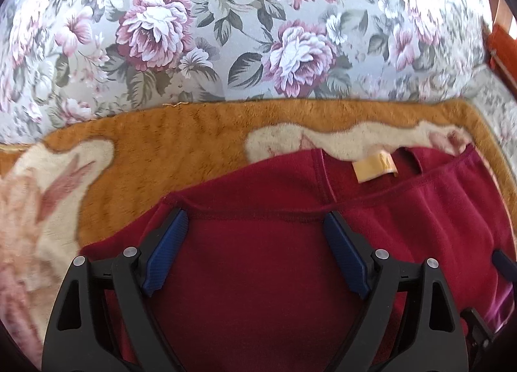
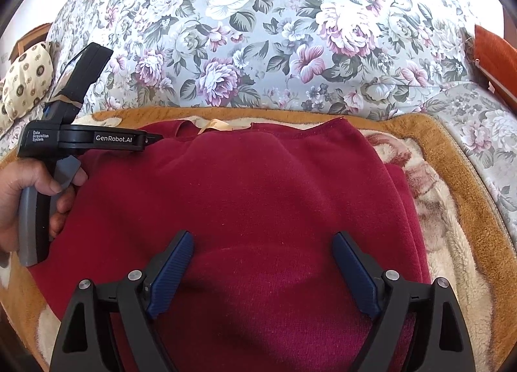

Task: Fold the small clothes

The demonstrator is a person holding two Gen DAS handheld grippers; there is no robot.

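A dark red fleece garment (image 1: pixel 258 275) lies on an orange and cream blanket (image 1: pixel 161 152). Its tan neck label (image 1: pixel 374 167) shows near the far edge. My left gripper (image 1: pixel 255 220) is open, low over the garment's hemmed edge, fingers on either side of bare cloth. In the right wrist view the same garment (image 2: pixel 258 194) lies folded, label (image 2: pixel 215 125) at the far edge. My right gripper (image 2: pixel 261 242) is open above the garment's near part. The left gripper (image 2: pixel 152 138) shows at the garment's far left corner, held by a hand; its jaws are hidden there.
The blanket (image 2: pixel 452 210) lies on a floral sofa seat, with the floral backrest (image 2: pixel 274 33) just behind. An orange cushion or armrest (image 2: pixel 494 46) is at the right. A patterned cream pillow (image 2: pixel 26 81) lies at the far left.
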